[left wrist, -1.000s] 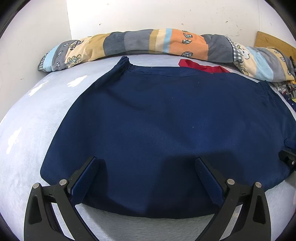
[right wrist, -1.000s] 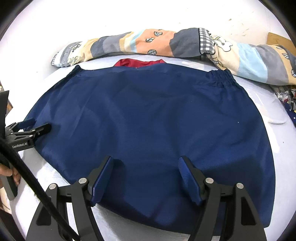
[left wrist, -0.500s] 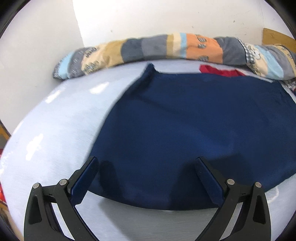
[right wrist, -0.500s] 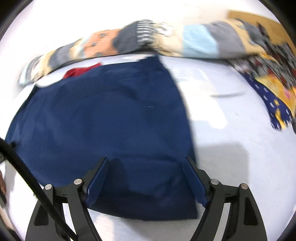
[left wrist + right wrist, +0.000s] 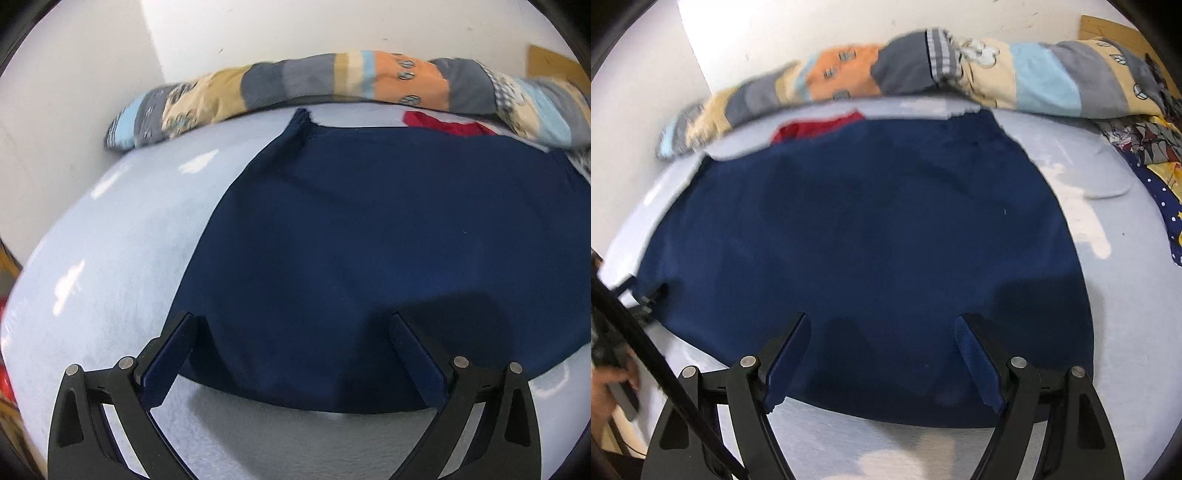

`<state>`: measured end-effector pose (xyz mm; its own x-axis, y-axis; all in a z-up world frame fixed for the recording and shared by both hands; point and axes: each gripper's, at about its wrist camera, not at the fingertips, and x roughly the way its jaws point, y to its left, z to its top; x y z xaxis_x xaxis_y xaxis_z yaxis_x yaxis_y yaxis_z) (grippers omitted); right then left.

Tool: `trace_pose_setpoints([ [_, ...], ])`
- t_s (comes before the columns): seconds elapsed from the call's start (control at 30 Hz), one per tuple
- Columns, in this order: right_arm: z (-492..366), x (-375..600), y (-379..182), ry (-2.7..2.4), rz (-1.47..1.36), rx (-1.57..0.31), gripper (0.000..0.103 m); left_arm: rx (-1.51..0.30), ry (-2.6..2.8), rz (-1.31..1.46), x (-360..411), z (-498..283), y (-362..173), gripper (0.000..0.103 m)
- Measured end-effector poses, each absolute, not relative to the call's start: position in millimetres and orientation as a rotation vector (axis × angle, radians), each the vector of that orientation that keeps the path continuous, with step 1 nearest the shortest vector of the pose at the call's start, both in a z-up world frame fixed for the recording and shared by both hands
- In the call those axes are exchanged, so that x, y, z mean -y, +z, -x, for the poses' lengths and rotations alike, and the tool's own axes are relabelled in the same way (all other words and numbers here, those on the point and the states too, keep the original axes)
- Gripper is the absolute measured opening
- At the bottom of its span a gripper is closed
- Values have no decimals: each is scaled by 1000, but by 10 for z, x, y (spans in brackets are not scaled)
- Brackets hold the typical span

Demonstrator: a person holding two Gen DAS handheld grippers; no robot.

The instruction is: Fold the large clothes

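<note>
Left gripper (image 5: 291, 332) gapes over navy garment (image 5: 388, 229).

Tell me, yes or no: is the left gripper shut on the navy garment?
No, the left gripper is wide open, its fingers apart above the navy garment's near hem.

Garment (image 5: 388, 240): solid navy. Bed sheet (image 5: 110, 251): pale blue. Rolled quilt (image 5: 332, 79): orange, grey, beige, light-blue patchwork, printed motifs. Cloth (image 5: 443, 123) behind: red. Fingers (image 5: 785, 363): blue pads, black frames.
</note>
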<state>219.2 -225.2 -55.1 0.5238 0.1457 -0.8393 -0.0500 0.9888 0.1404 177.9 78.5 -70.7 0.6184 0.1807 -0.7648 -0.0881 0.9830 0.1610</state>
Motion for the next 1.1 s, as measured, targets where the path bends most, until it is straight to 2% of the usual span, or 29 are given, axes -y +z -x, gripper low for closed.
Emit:
trace_pose_setpoints([
  [0.13,-2186,2460,-611,38,-108,-1039,84,-897,196,-103,-893,-1763,-671,103],
  [0.43,-1850,3512,-393,-126,-442,-969,85,-888,275,-13,-1219,-1679,-475,103],
  [0.57,-1557,3910,-460,-129,-673,-960,85,-900,242,39,-1209,-1661,-431,103],
  [0.77,-1365,3947,-605,-90,-779,-1019,85,-913,181,33,-1005,-1642,-400,103],
  [0.9,-1297,3856,-719,-26,-968,-1027,85,-889,152,-24,-903,-1600,-343,103],
  [1.1,-1396,3609,-841,26,-1075,-1033,69,-884,128,-78,-884,-1580,-342,103],
])
